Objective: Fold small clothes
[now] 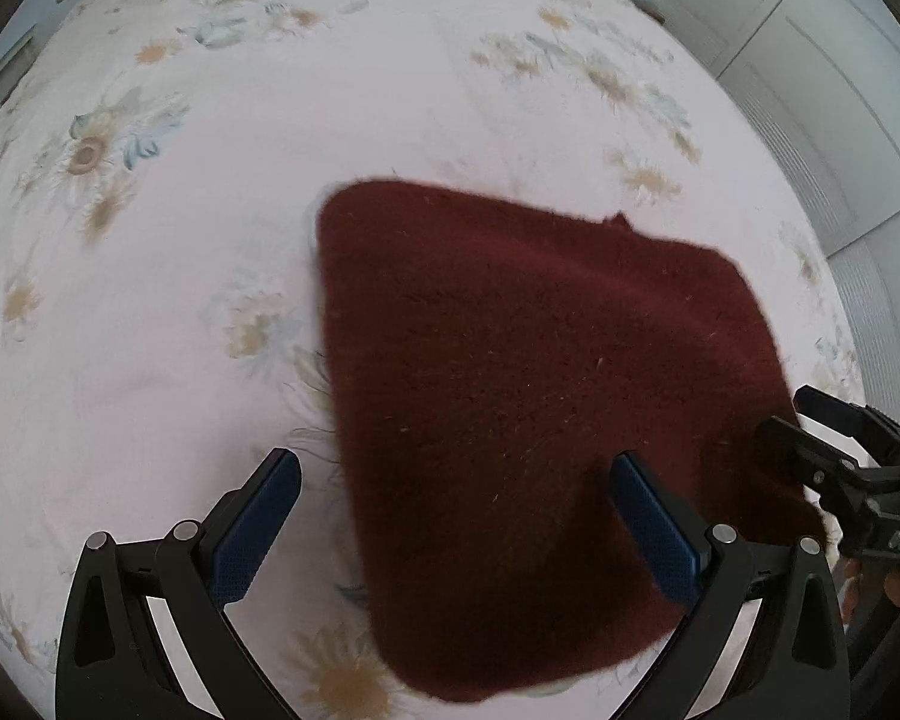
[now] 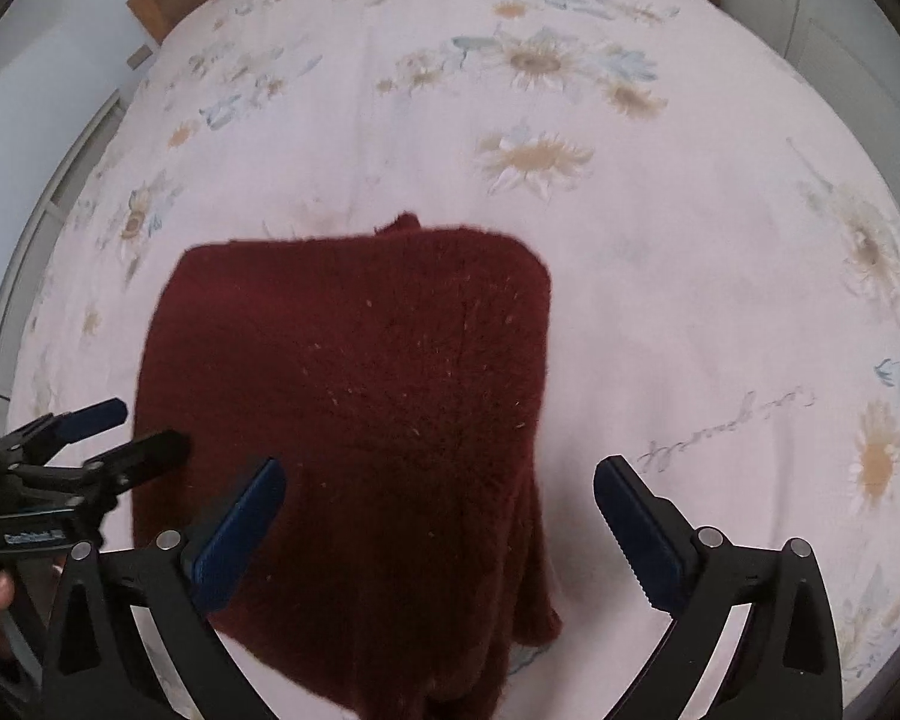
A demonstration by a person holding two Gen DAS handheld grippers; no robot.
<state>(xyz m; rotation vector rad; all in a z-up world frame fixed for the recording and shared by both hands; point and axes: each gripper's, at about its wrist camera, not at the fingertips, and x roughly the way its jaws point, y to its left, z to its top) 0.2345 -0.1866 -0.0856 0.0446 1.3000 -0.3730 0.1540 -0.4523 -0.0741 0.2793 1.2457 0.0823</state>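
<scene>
A small dark red knitted garment (image 1: 534,396) lies folded in a rough rectangle on the flowered bedsheet; it also shows in the right wrist view (image 2: 366,420). My left gripper (image 1: 456,468) is open and empty, its jaws spread over the garment's near left edge. My right gripper (image 2: 438,474) is open and empty over the garment's near right part. Each gripper shows in the other's view, the right one (image 1: 810,420) beside the garment's right edge, the left one (image 2: 132,429) at its left edge.
The pale pink sheet with daisy print (image 1: 270,150) covers the whole bed (image 2: 690,270). White wardrobe doors (image 1: 810,60) stand to the right of the bed. A wooden headboard (image 2: 150,6) shows at the far left corner.
</scene>
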